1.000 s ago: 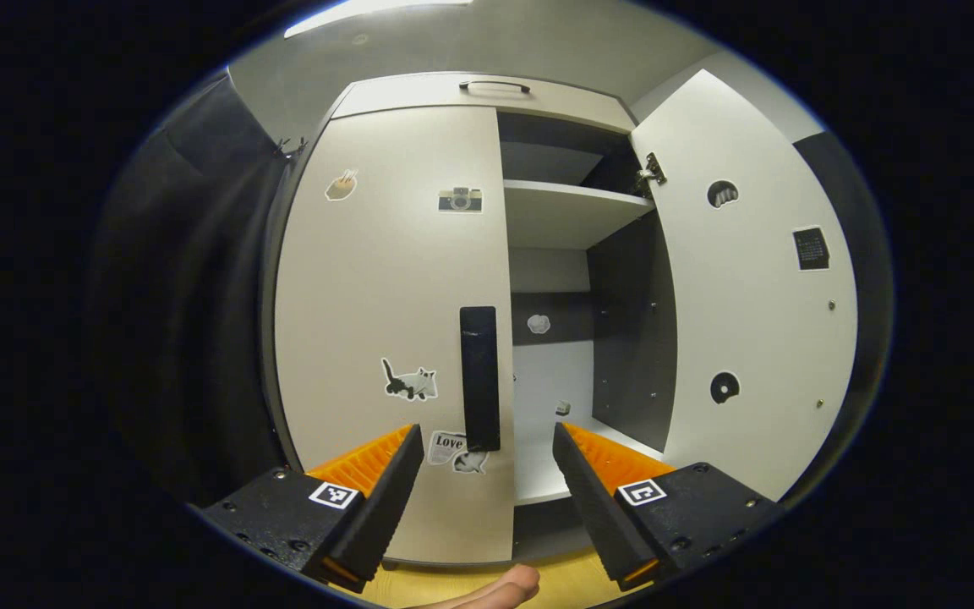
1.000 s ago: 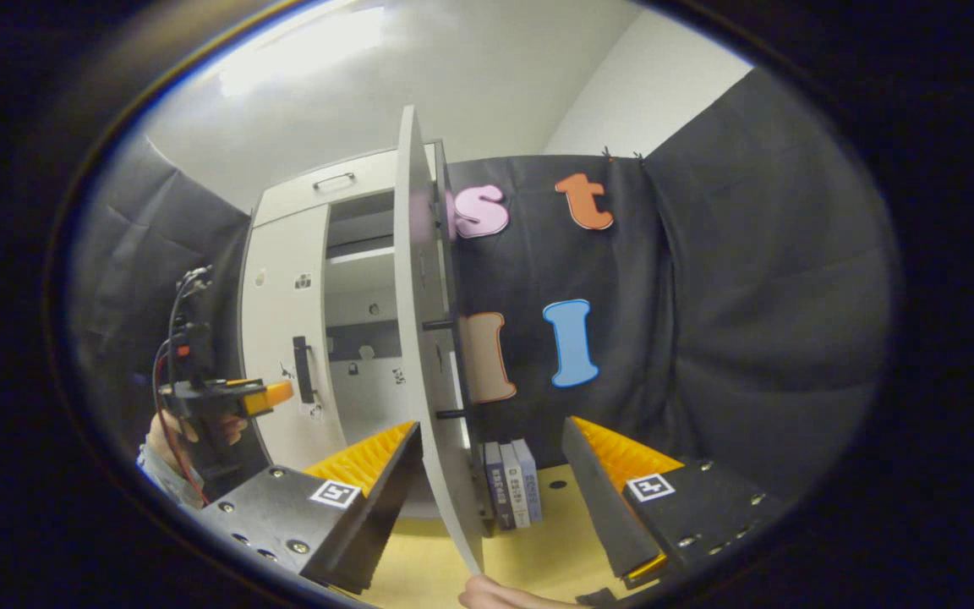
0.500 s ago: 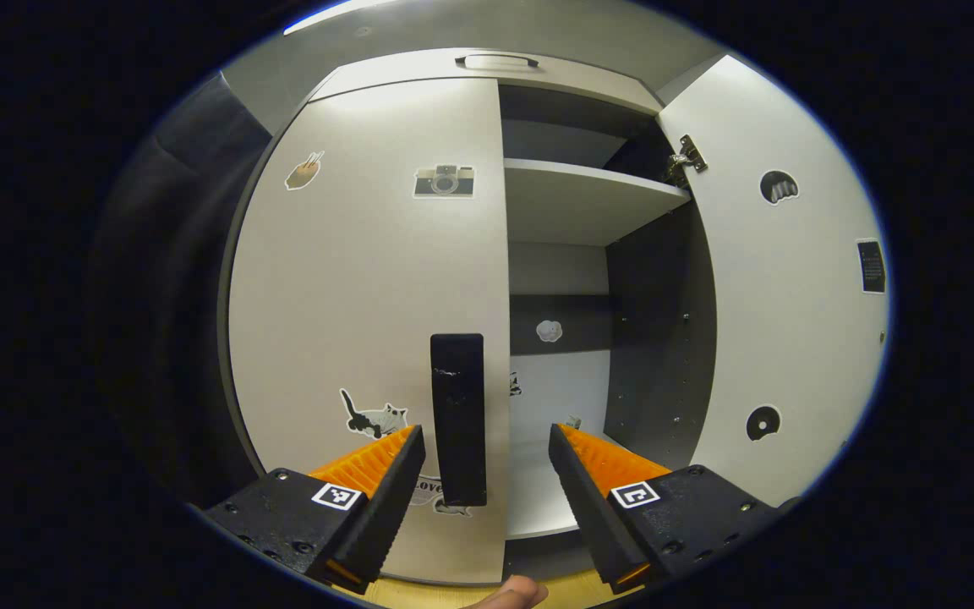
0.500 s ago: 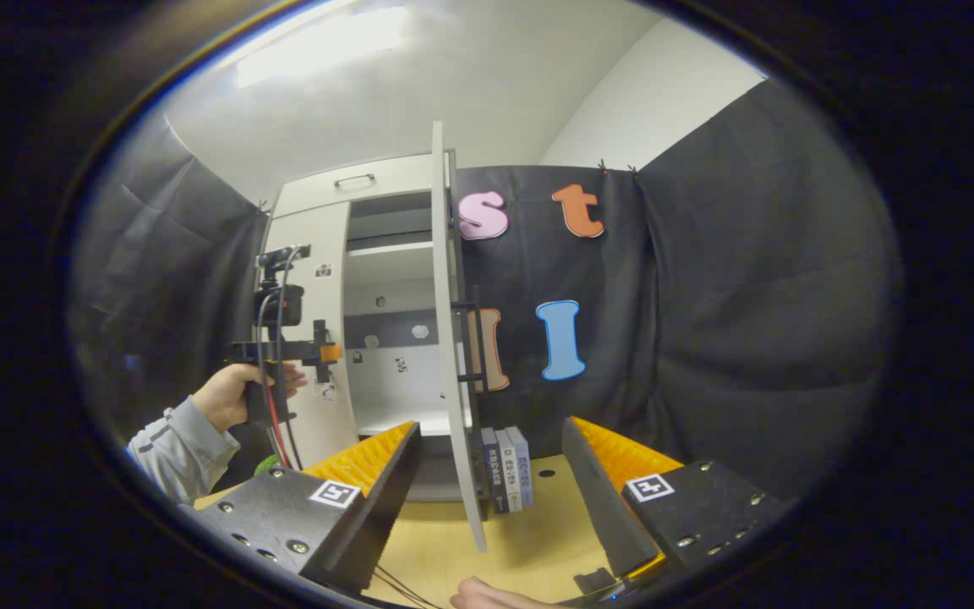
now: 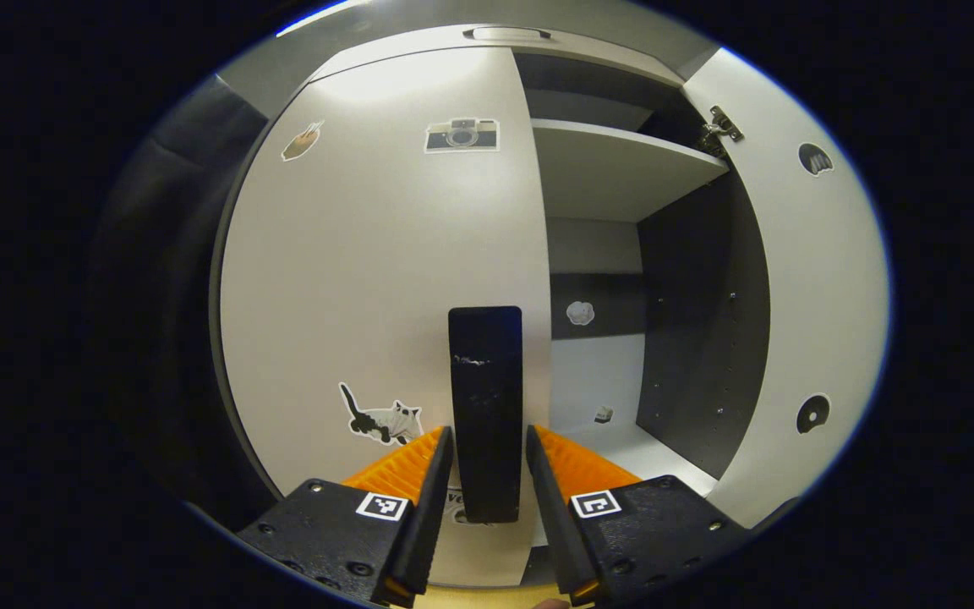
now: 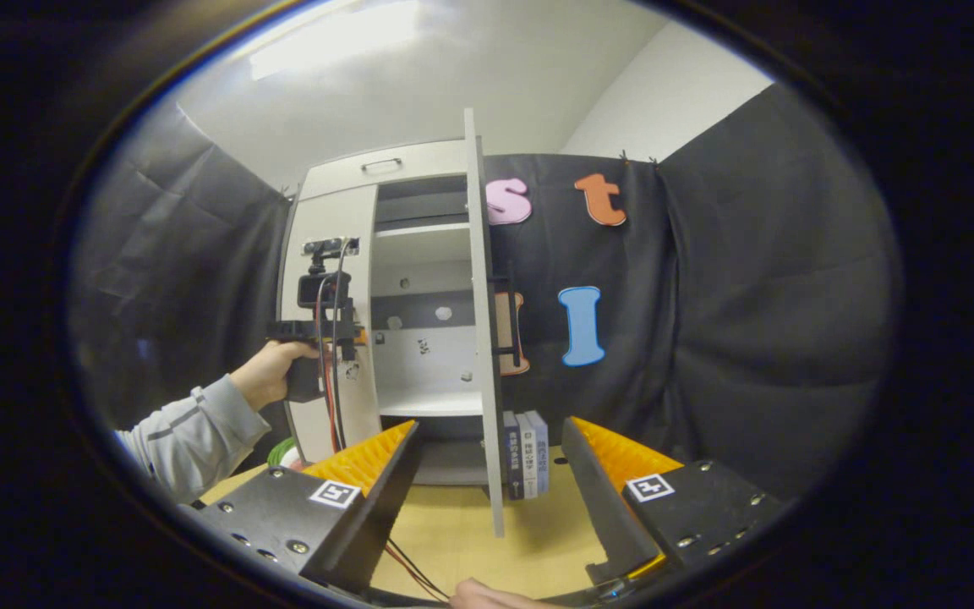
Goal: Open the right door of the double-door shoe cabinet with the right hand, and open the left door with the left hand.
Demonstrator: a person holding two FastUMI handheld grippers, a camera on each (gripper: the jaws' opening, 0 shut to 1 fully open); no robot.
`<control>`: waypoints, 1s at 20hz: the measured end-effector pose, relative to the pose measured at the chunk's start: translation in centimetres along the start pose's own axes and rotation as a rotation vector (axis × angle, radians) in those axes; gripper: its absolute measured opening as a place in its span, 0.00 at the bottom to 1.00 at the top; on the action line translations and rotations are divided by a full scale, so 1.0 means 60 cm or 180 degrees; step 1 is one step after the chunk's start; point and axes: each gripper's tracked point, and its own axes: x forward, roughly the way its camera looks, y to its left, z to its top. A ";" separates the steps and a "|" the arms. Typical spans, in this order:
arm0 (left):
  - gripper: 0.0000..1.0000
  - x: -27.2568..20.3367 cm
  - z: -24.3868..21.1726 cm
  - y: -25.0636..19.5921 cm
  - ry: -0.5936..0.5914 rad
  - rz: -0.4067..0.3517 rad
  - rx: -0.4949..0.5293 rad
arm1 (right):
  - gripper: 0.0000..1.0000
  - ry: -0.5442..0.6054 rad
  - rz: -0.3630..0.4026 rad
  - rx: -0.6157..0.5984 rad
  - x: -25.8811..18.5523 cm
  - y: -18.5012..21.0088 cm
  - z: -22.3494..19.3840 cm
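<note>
Advanced since the earlier frame, left gripper (image 5: pixel 487 474) narrowly brackets the black vertical bar handle (image 5: pixel 486 406) of the closed white left door (image 5: pixel 369 279), contact unconfirmed, for pulling; right gripper (image 6: pixel 487 491) hangs wide.

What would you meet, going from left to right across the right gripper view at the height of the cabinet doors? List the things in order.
Sleeve → hand → left gripper at the closed left door → open cabinet interior → edge-on right door → right door's handle.
</note>
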 end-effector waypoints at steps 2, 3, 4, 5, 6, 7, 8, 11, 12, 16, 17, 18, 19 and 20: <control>0.40 0.003 -0.007 -0.003 0.0066 -0.0003 0.0051 | 0.99 0.0032 -0.0004 -0.0013 0.001 0.003 -0.003; 0.36 0.001 -0.005 -0.002 0.0077 0.0002 0.0096 | 0.99 0.0037 -0.0007 -0.0013 0.001 0.005 -0.003; 0.34 0.002 -0.005 -0.003 0.0083 -0.0008 0.0096 | 0.98 0.0045 -0.0001 -0.0006 -0.002 0.010 -0.003; 0.33 0.001 -0.006 -0.002 0.0103 -0.0023 0.0083 | 0.98 0.0045 -0.0002 0.0000 -0.007 0.016 -0.003; 0.30 0.001 -0.007 -0.002 0.0128 -0.0057 0.0082 | 0.94 0.0046 -0.0007 -0.0001 -0.008 0.023 -0.005; 0.29 0.001 -0.008 -0.003 0.0132 -0.0100 0.0051 | 0.98 0.0058 -0.0010 -0.0010 -0.009 0.027 -0.006; 0.27 -0.002 -0.009 -0.003 0.0148 -0.0135 0.0017 | 0.98 0.0069 -0.0010 -0.0024 -0.010 0.031 -0.007; 0.23 -0.011 -0.009 -0.002 0.0176 -0.0191 -0.0003 | 0.94 0.0079 -0.0003 -0.0085 -0.012 0.045 -0.008; 0.23 -0.017 -0.010 -0.002 0.0190 -0.0226 -0.0023 | 0.94 0.0083 -0.0001 -0.0099 -0.013 0.047 -0.007; 0.23 -0.052 -0.011 0.003 0.0219 -0.0309 -0.0088 | 0.94 0.0084 -0.0016 -0.0084 -0.016 0.058 -0.006; 0.23 -0.067 -0.011 0.006 0.0215 -0.0324 -0.0083 | 0.94 0.0077 -0.0014 -0.0073 -0.016 0.061 -0.004; 0.23 -0.081 -0.011 0.012 0.0219 -0.0345 -0.0084 | 0.94 0.0070 -0.0015 -0.0059 -0.014 0.065 -0.003; 0.22 -0.093 -0.011 0.019 0.0222 -0.0372 -0.0093 | 0.94 0.0066 -0.0017 -0.0052 -0.014 0.068 -0.002; 0.23 -0.105 -0.010 0.024 0.0221 -0.0397 -0.0115 | 0.94 0.0066 -0.0016 -0.0049 -0.013 0.071 -0.002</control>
